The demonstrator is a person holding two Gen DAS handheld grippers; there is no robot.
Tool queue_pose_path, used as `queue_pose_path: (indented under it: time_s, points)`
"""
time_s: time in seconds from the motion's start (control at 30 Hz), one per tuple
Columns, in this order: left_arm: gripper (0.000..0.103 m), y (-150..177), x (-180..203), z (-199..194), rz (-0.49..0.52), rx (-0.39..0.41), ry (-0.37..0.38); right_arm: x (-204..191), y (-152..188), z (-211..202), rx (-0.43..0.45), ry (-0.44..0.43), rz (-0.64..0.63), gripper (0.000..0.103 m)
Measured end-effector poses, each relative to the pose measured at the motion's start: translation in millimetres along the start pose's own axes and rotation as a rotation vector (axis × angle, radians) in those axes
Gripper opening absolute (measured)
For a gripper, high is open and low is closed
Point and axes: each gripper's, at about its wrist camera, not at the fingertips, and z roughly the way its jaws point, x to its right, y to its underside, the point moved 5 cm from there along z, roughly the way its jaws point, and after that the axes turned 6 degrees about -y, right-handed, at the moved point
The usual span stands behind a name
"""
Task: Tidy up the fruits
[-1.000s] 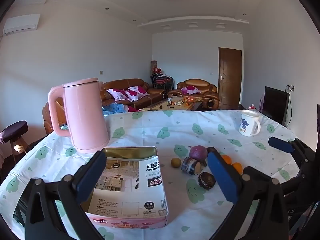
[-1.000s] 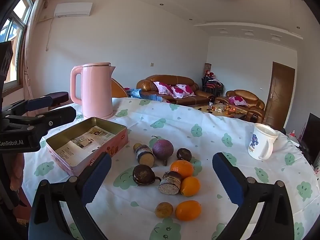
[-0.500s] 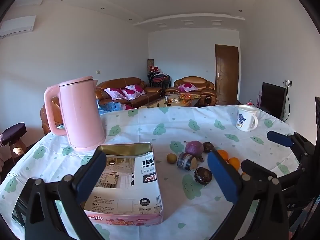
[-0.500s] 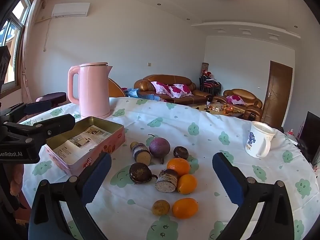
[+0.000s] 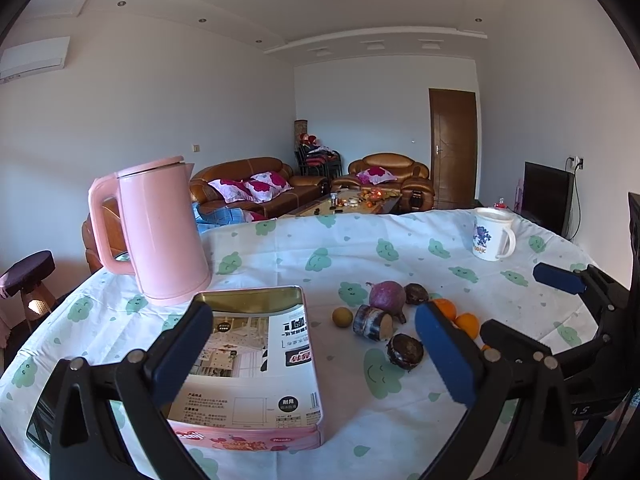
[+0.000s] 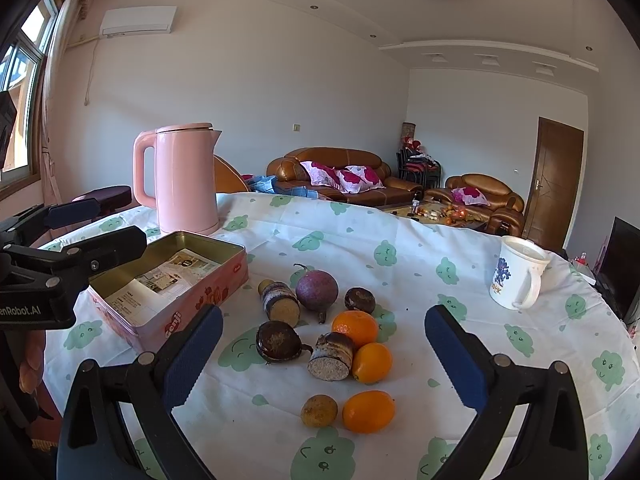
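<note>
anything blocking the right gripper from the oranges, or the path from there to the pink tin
Nothing visible blocks the open right gripper from the nearest orange. Toward the pink tin, a dark round fruit and a cut piece lie between; lifting over should clear them.

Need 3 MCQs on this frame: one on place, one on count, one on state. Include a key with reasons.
1. Where is the pink kettle?
A. behind the tin box
B. beside the white mug
C. among the fruit

2. How many oranges lie on the tablecloth?
A. one
B. three
C. five

3. What state is the right gripper in?
A. shut on an orange
B. shut on nothing
C. open

Key:
1 A: the kettle stands just past the box's far end, and the mug is across the table.
2 B: the right wrist view shows three.
3 C: its blue fingers stand wide apart with nothing between them.
</note>
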Motion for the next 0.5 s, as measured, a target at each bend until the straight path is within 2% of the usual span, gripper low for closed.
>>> queue_pose_path:
  time_s: [0.5]
  points:
    - [0.103, 0.6, 1.8, -0.8, 0.005, -0.002, 0.002, 0.4, 2.0, -1.1, -0.002, 0.003, 0.005, 0.102]
